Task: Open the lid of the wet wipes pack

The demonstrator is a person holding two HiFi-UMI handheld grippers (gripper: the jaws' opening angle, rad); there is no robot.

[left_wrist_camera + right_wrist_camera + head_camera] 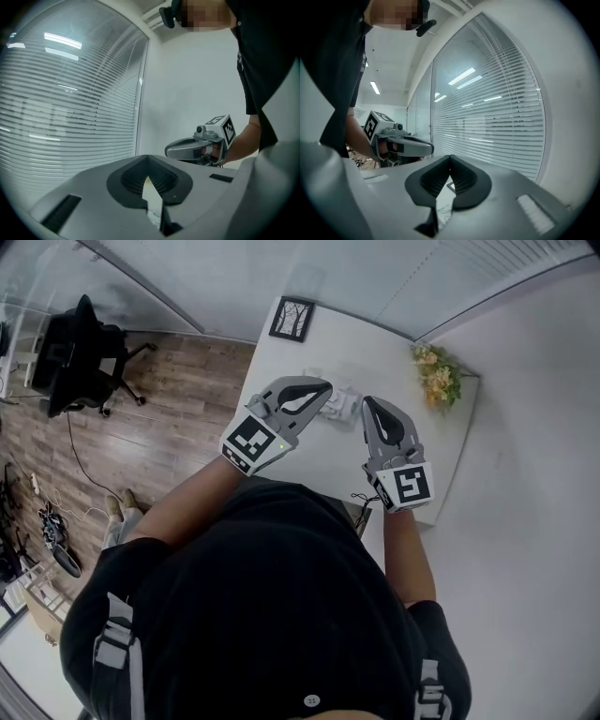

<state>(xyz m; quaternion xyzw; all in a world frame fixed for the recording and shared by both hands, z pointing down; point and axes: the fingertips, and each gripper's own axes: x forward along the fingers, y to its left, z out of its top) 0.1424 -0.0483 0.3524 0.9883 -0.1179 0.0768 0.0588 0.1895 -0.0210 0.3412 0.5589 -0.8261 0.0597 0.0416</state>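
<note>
In the head view the wet wipes pack (339, 401) lies on the white table (394, 360) at upper centre, between the tips of the left gripper (319, 393) and the right gripper (368, 407), with the left tip overlapping its edge. In the left gripper view the jaws meet at their tips and hold nothing; window blinds (70, 117) fill the left. In the right gripper view the jaws are pressed together and empty, and the pack cannot be made out.

At the table's (389, 357) far left corner, a picture frame (292, 319); at its far right edge, flowers (439, 373). Mid-table, the wet wipes pack (339, 401), between left hand-held gripper (322, 392) and right hand-held gripper (367, 405). Left of the table, on the floor (187, 409), an office chair (80, 357).
</note>
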